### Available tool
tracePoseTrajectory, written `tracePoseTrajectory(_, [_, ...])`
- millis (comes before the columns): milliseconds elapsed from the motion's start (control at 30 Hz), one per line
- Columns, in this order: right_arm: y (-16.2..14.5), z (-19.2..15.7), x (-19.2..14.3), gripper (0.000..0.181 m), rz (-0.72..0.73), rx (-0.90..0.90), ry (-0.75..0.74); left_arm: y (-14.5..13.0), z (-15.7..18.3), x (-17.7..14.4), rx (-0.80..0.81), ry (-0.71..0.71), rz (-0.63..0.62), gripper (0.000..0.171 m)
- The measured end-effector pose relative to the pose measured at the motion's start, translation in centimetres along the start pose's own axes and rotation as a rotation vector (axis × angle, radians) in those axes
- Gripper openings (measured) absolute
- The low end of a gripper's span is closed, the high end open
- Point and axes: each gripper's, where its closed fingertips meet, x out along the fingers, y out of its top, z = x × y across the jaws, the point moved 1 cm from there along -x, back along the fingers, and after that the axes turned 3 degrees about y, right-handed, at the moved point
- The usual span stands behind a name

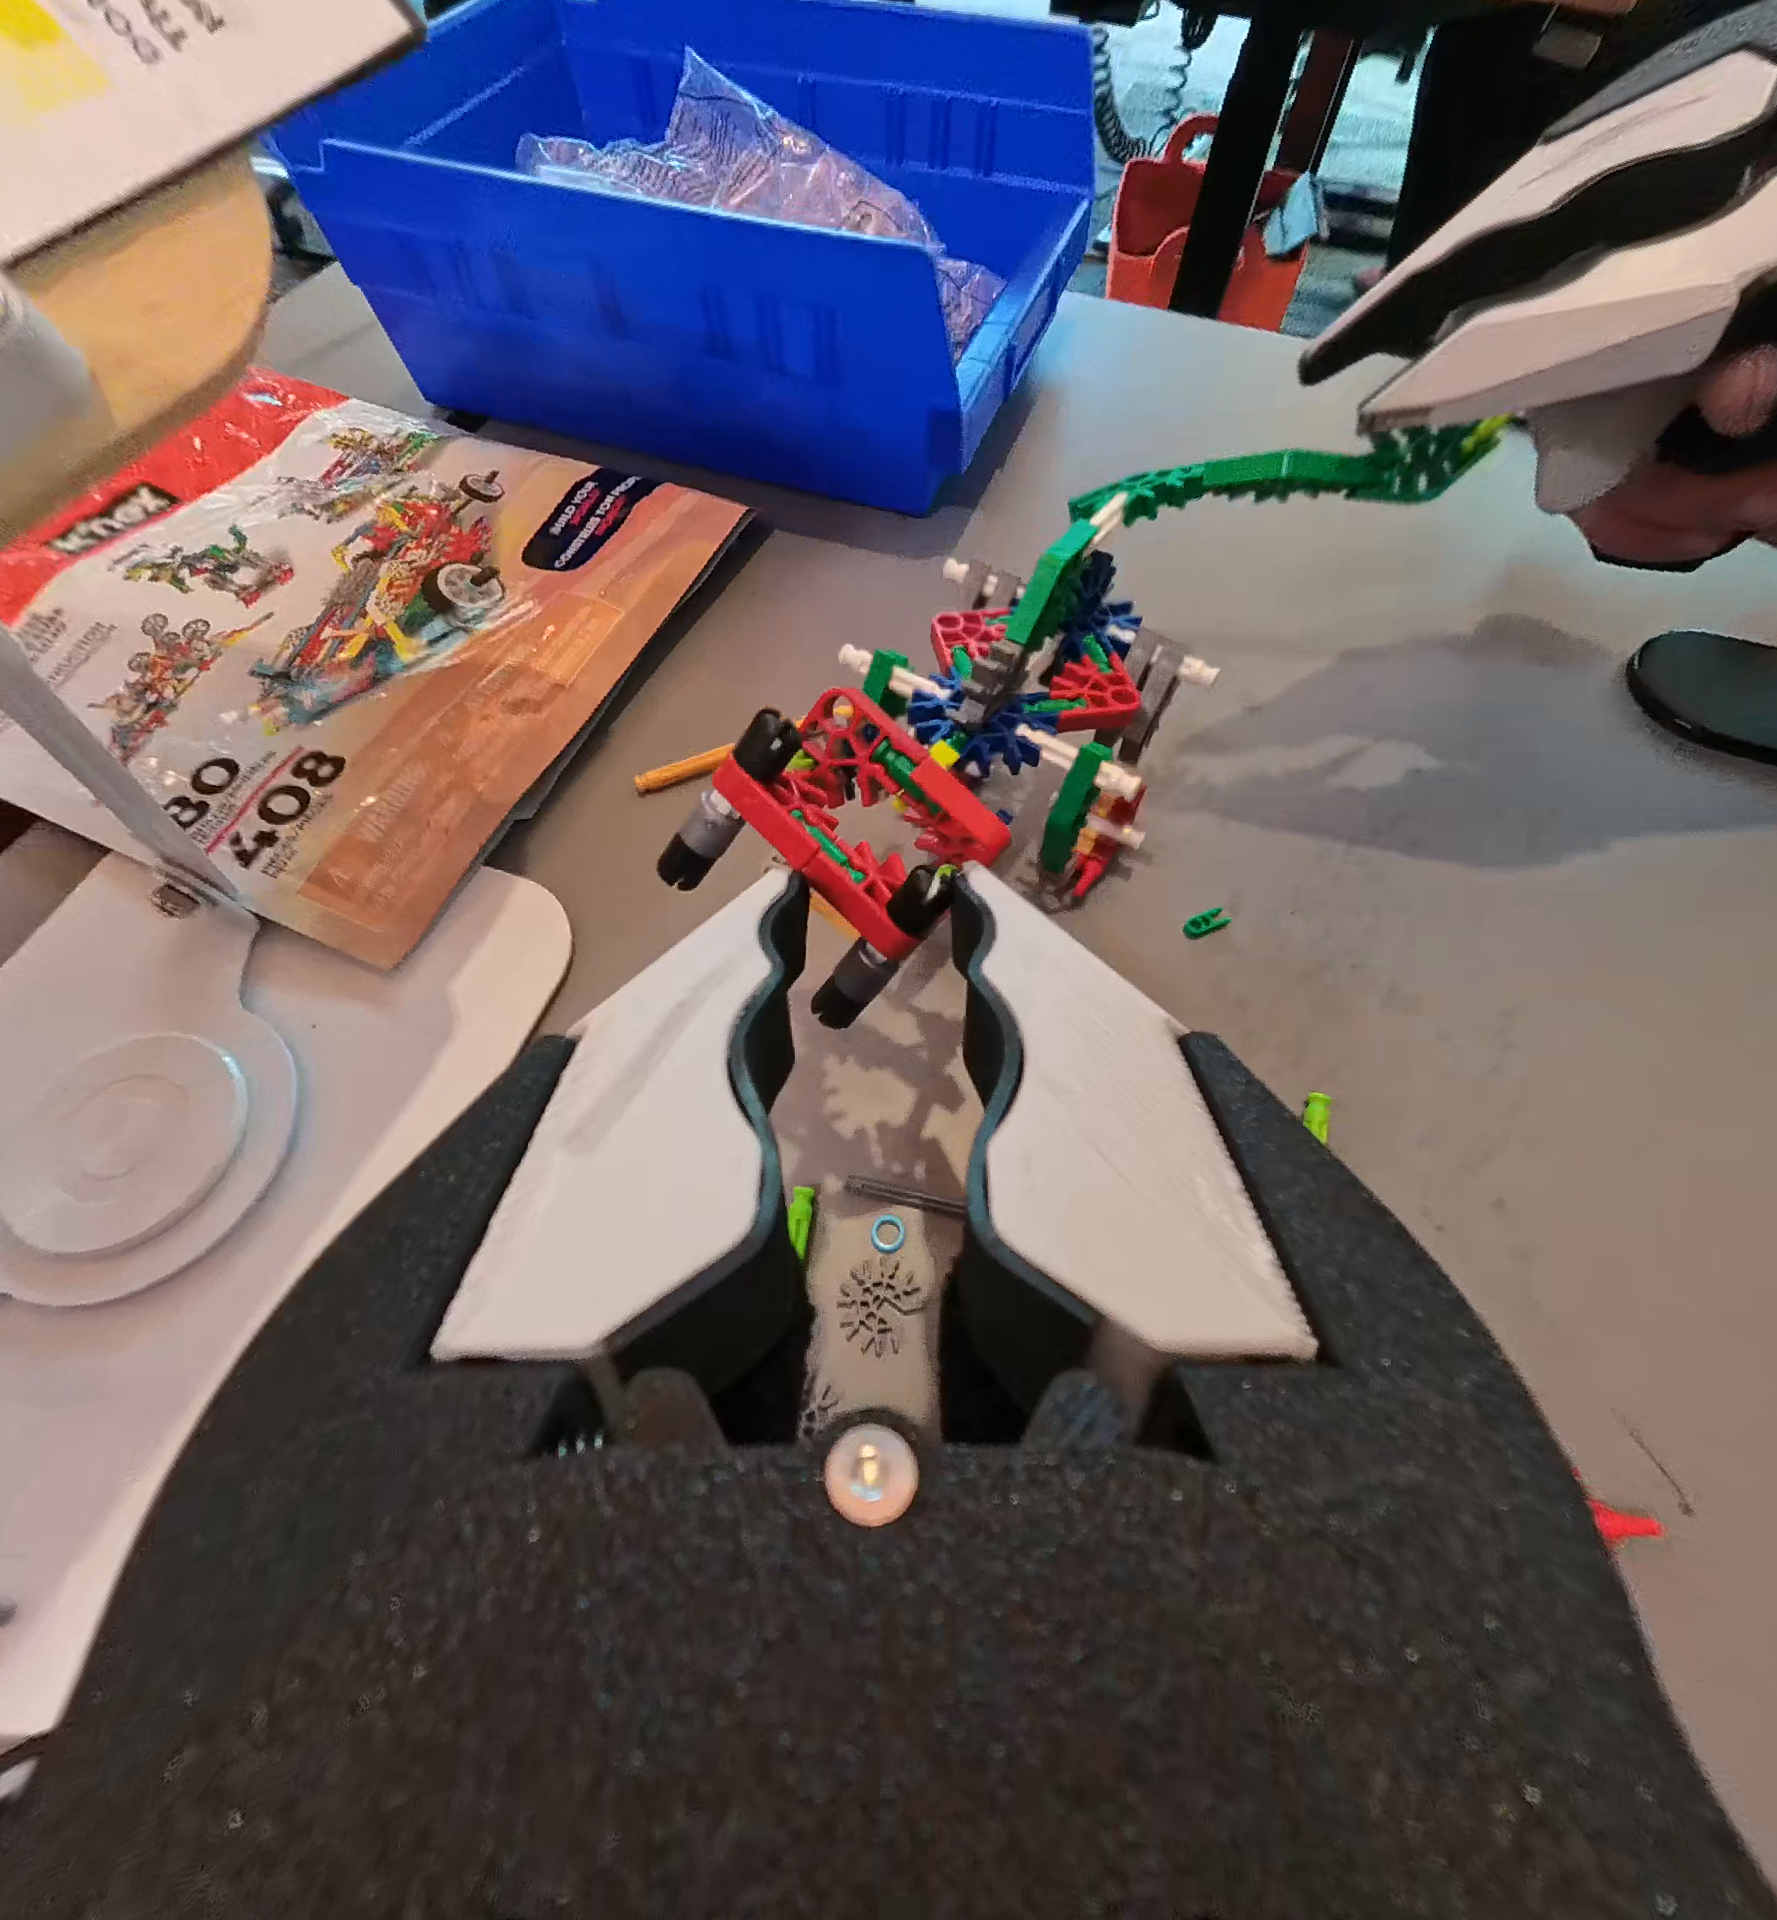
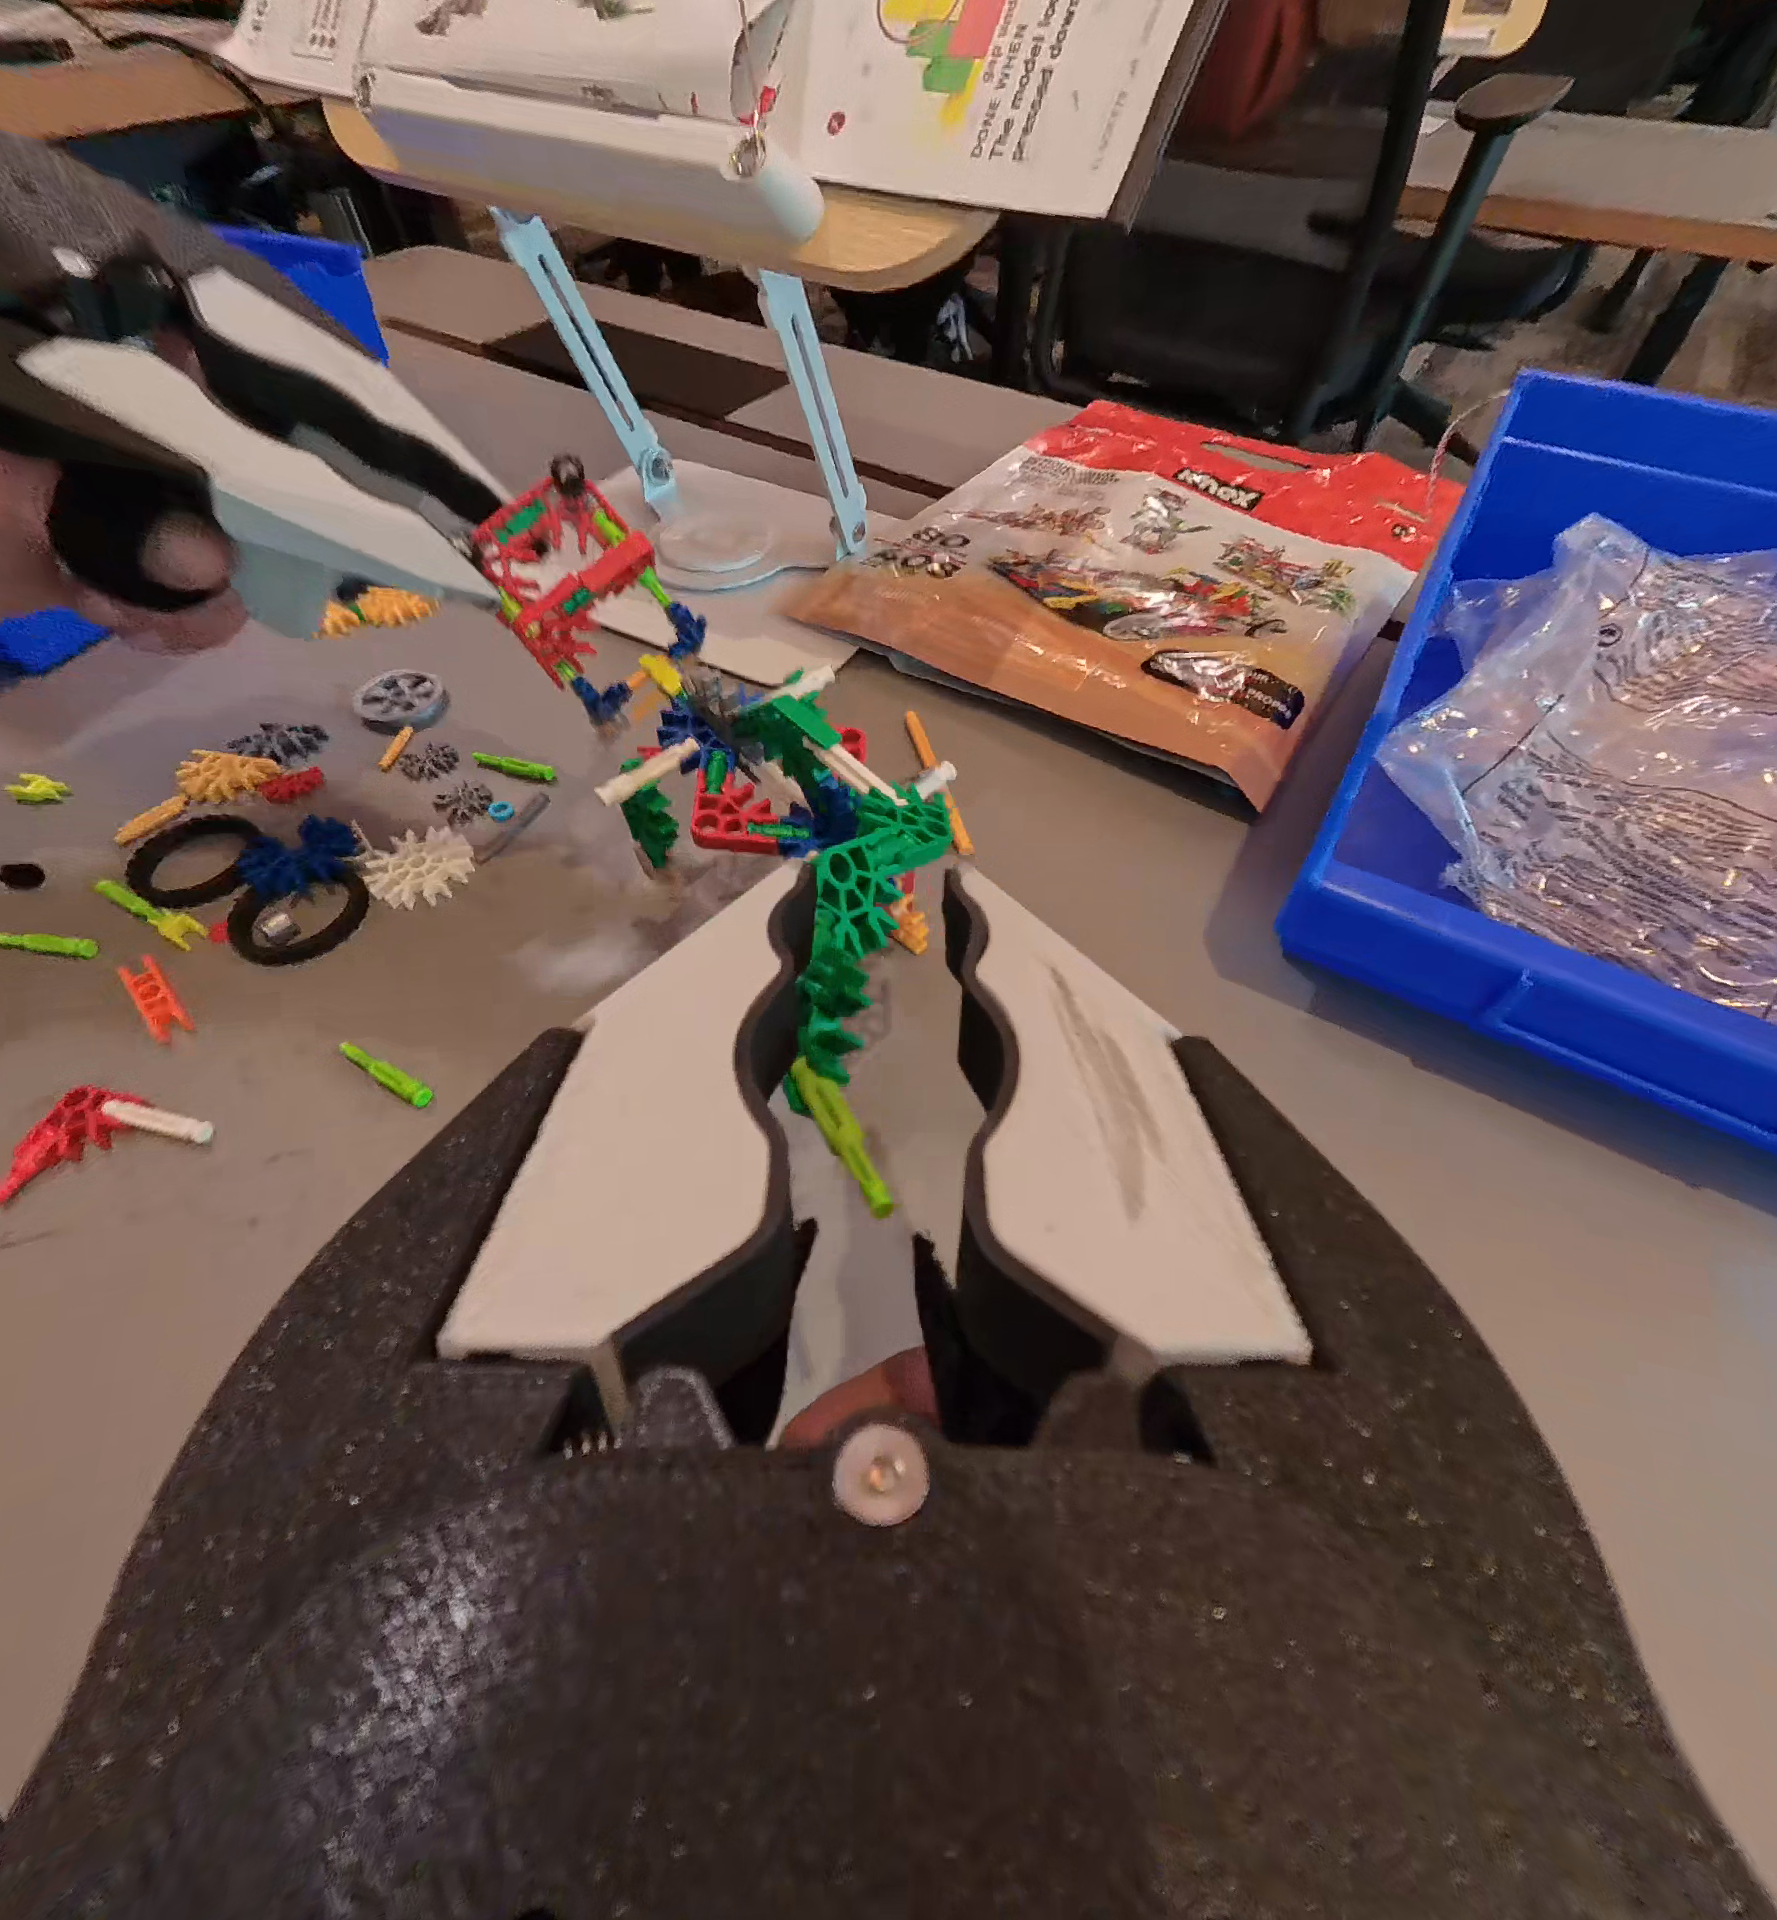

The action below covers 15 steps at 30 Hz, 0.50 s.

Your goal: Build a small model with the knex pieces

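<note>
A colourful rod-and-connector model stands on the grey table; it also shows in the right wrist view. My left gripper is shut on the model's red frame, which carries black and grey rods. In the right wrist view the left gripper holds that red frame raised. My right gripper is shut on a green chain of connectors that runs back to the model. In the left wrist view the right gripper holds the chain arched in the air.
A blue bin with a clear plastic bag stands behind. A printed kit pouch lies flat. A white stand holds a booklet. Loose pieces and wheels are scattered at the left. My hands' fingertips stand some 15 cm from each other. My right tips are about 35 cm from the printed kit pouch, my left tips only 30 cm. My right wrist view looks at it from another angle.
</note>
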Motion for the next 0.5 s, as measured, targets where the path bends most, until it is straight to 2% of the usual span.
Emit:
tracePoseTrajectory(100, [-1.0,-0.2,-0.2,0.032,-0.045,-0.025,0.028,1.1,0.2,-0.3,0.021,0.020,-0.041,0.025])
tracePoseTrajectory(167, [-2.6,-1.8,-0.2,0.052,-0.153,-0.141,0.085,1.8,0.3,-0.3,0.036,0.038,-0.075,0.025])
tracePoseTrajectory(267, [-3.1,-1.3,-0.2,0.052,-0.205,-0.335,-0.096,2.9,0.9,-0.2,0.076,0.061,-0.114,0.025])
tracePoseTrajectory(333, [-2.8,-0.9,0.1,0.045,-0.190,-0.389,-0.183,3.6,1.4,-0.2,0.102,0.068,-0.145,0.025])
tracePoseTrajectory(433, [-4.4,0.2,1.2,0.022,-0.271,-0.465,-0.282,4.8,2.4,-0.1,0.126,0.066,-0.184,0.026])
tracePoseTrajectory(500, [-5.0,0.7,1.5,0.015,-0.283,-0.466,-0.298,5.7,3.0,0.0,0.158,0.078,-0.205,0.026])
